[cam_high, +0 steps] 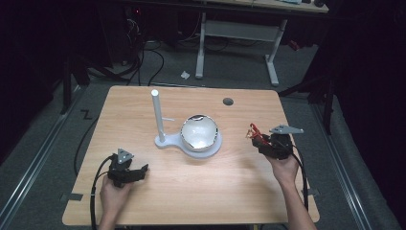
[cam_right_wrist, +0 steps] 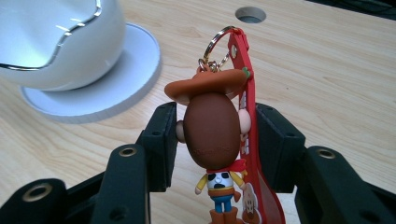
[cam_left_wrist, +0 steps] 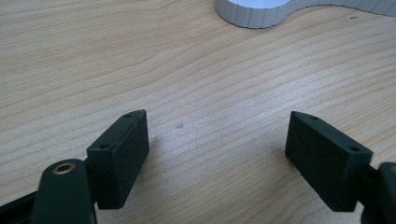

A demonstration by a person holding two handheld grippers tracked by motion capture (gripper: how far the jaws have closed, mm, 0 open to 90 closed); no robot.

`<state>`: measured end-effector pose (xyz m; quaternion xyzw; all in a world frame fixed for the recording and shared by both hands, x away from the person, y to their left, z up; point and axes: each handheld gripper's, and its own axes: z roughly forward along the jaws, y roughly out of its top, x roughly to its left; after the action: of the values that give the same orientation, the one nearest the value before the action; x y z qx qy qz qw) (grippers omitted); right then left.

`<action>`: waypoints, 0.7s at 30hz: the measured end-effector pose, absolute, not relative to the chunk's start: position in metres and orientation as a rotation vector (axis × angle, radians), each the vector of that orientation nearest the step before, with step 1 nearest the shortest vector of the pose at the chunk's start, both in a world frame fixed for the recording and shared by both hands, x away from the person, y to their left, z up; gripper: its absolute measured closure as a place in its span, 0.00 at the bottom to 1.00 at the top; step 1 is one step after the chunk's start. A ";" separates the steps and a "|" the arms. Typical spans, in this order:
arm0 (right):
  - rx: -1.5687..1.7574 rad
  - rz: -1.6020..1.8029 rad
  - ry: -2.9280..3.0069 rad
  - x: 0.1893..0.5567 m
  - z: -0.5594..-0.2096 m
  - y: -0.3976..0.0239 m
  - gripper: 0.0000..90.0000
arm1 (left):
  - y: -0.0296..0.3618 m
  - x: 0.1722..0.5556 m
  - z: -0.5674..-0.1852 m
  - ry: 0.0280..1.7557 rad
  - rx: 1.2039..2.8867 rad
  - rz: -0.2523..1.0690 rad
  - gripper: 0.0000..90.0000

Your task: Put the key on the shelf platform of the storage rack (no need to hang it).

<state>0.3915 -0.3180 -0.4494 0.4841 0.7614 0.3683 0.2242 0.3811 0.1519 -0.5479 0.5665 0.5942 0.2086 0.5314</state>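
The right gripper (cam_right_wrist: 212, 135) is clenched on the head of a cowboy figure keychain (cam_right_wrist: 212, 130), lifted above the table (cam_high: 215, 191), to the right of the white bowl (cam_high: 199, 132) on its stand (cam_high: 167, 142). In the right gripper view the keychain's long axis runs up and down, with the metal ring (cam_right_wrist: 219, 42) at the top and the boots at the bottom. The left gripper (cam_left_wrist: 217, 154) rests low over the table, its 2 jaws wide apart, holding nothing.
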 end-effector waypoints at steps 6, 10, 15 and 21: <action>1.312 1.040 2.116 0.383 -0.443 -0.314 0.59 | 0.152 0.381 -0.548 1.418 1.352 0.498 0.24; 1.313 1.055 2.118 0.380 -0.441 -0.313 0.59 | 0.152 0.381 -0.548 1.418 1.352 0.498 0.24; 1.288 1.083 2.130 0.373 -0.437 -0.308 0.59 | 0.152 0.381 -0.548 1.418 1.352 0.498 0.24; 1.264 1.111 2.153 0.367 -0.433 -0.301 0.59 | 0.152 0.381 -0.548 1.418 1.352 0.498 0.24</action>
<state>0.3674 -0.3014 -0.4333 0.4531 0.7714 0.3980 0.2030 0.3811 0.1518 -0.5479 0.5665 0.5943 0.2086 0.5314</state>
